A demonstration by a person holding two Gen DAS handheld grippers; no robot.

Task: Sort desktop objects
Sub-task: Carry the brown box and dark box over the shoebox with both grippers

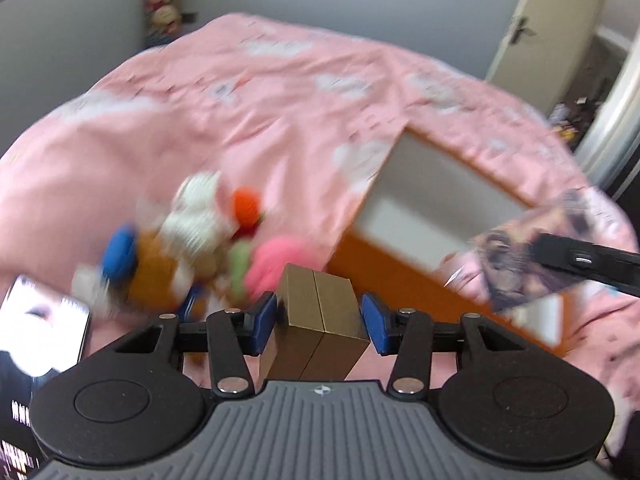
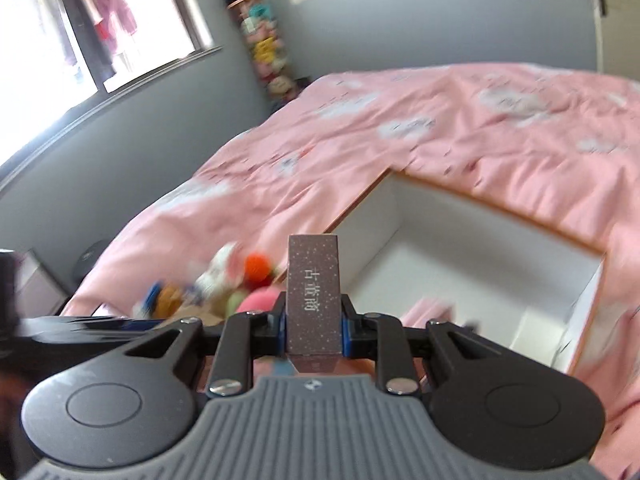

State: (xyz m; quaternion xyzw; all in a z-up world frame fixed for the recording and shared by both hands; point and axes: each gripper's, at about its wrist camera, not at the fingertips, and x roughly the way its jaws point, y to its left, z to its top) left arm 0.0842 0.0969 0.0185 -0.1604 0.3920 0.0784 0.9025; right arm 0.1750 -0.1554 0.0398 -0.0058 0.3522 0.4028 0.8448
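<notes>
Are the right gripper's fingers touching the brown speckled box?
Touching. The right wrist view shows both blue fingers pressed against the sides of the brown speckled box, with no gap on either side.

Readable text: one item only. The slim brown speckled cardboard box (image 2: 314, 300) in the right wrist view carries pale Chinese characters printed in a single column down its front face, roughly 古意阁 — strokes are blurred, so that reading is uncertain. A small round emblem sits on the grey ribbed gripper housing (image 2: 309, 385) near the lens, no letters. The gold rectangular box (image 1: 320, 312) in the left wrist view shows no print. The phone screen (image 1: 44, 332) at near left is too blurred to read.
</notes>
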